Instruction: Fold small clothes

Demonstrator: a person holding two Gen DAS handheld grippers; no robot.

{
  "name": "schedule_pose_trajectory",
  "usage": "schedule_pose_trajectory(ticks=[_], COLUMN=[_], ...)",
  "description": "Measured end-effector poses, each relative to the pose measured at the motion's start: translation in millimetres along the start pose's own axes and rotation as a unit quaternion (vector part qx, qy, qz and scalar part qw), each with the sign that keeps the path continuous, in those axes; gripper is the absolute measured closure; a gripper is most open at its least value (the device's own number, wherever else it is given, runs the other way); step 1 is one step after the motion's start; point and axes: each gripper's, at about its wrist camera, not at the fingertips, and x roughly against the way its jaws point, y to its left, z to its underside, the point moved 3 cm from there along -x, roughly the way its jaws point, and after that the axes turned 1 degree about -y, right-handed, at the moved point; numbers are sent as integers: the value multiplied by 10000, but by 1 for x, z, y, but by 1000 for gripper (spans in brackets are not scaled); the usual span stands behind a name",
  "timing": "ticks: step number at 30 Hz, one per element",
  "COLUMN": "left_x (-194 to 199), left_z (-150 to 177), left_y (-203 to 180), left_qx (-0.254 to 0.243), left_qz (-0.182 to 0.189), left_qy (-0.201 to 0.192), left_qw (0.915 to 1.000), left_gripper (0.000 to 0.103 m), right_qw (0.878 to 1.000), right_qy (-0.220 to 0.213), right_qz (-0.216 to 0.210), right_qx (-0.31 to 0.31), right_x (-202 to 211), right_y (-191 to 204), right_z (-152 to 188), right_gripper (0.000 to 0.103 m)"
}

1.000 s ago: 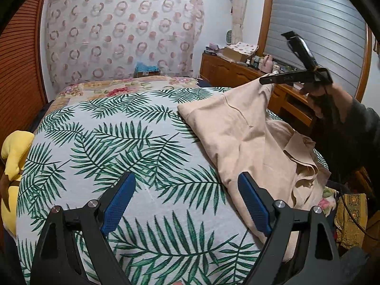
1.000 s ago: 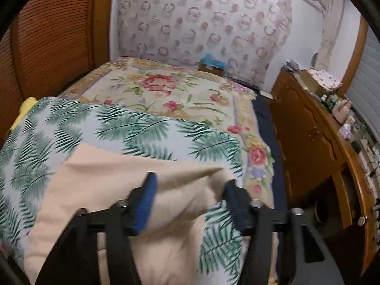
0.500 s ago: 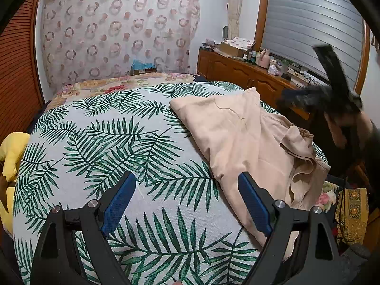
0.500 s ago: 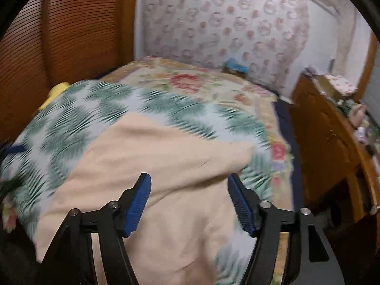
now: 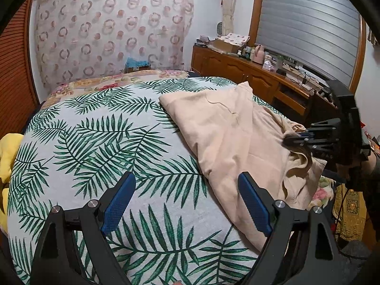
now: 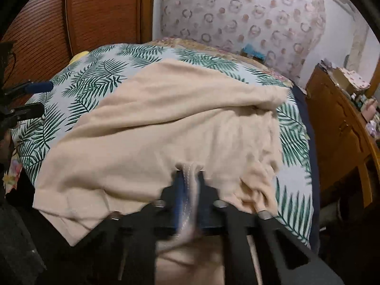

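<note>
A beige garment (image 5: 228,128) (image 6: 152,137) lies rumpled on the right half of a bed covered by a palm-leaf sheet (image 5: 99,142). My right gripper (image 6: 189,175) is shut on a pinch of the beige garment's near edge; cloth bunches between the blue pads. In the left wrist view the same right gripper (image 5: 288,139) bites the fabric at the bed's right side. My left gripper (image 5: 185,187) hovers open over bare sheet, left of the garment, nothing between its blue pads (image 5: 118,204). It also shows at the left edge of the right wrist view (image 6: 35,96).
A wooden sideboard (image 5: 249,76) with bottles and boxes runs along the right wall under a shutter. A floral quilt (image 5: 106,84) covers the bed's far end before a patterned curtain. Something yellow (image 5: 9,152) lies at the bed's left edge. A slatted wooden door stands left.
The right gripper let go of the raised garment corner, dropped down toward the near edge, and closed on a fold of the cloth there. The garment settled flatter. The left gripper stayed put, open.
</note>
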Motion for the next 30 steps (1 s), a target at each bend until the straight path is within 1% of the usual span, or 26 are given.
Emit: schedule_pose_trajectory(ticks=[5,9,11,15,19,21,23,26,28,29,30], left_x=[0,2,2,0,-3,-6,-7,-8,-8,-8,-9], left_z=[0,-1,0,2,5,8,10,16,20,22,24], left_y=[-7,-14,-17,-25,-31,-34,-38,-43,-46,-47,-49], left_qx=[-28,-90,-105,-160,-180,-185,-223,-264,-276,-277,-282], left_qz=[66,114,154,202,255,292,307,337,365,382,403], left_qy=[11,7,9,55,133,188,231,309,357,386,426], left_qw=[10000,9999,9998,9997,9994,9992,9990,9986,9983,9981,9979], left_gripper=[15,15,15,15,15,15,15,15,15,15,15], right_qw=[9970,9935,9926,9918,9916,9900,9885,9884,9883,9882,9880], right_qy=[-516,-719,-719,-544,-331,-322,-370,-384,-370,-347,-319], right_qz=[99,275,357,286,170,271,271,479,508,543,569], right_qx=[-570,-834,-906,-1119,-1242,-1344,-1442,-1392,-1387,-1392,-1398], right_x=[49,85,95,98,99,96,96,92,87,85,83], right_y=[-17,-27,-29,-27,-20,-24,-30,-30,-29,-28,-28], right_z=[16,35,45,65,76,78,76,70,71,72,74], right_gripper=[98,99,99,99,99,99,98,88,81,68,51])
